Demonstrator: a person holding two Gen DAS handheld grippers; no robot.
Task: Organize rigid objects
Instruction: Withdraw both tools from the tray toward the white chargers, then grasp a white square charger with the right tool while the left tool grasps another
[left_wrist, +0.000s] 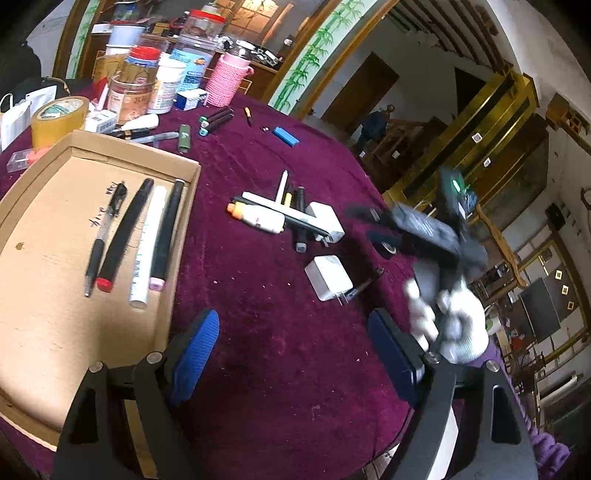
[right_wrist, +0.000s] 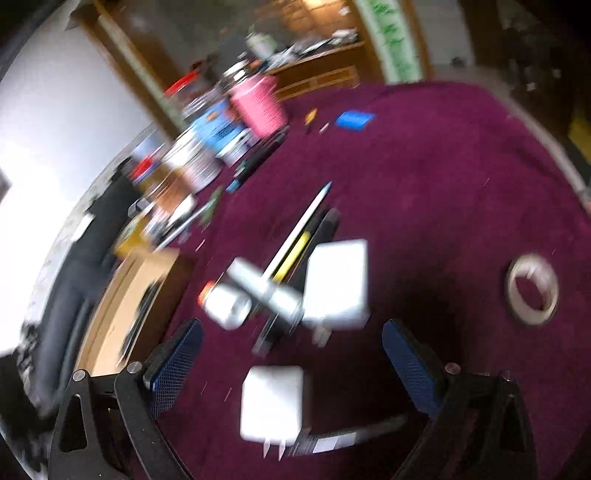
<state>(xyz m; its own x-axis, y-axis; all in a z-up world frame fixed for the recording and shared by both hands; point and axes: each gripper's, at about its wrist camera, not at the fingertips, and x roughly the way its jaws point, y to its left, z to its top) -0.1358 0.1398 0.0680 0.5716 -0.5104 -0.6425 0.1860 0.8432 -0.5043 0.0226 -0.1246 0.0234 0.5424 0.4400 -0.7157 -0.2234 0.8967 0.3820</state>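
Both the left gripper (left_wrist: 295, 354) and right gripper (right_wrist: 291, 365) hang released and empty above the maroon cloth (left_wrist: 258, 295), a white charger plug (right_wrist: 273, 402) at six o'clock between the right fingers

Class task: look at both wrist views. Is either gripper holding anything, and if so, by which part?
Nothing is held. The left gripper and the right gripper both stand open and empty above the maroon tablecloth.
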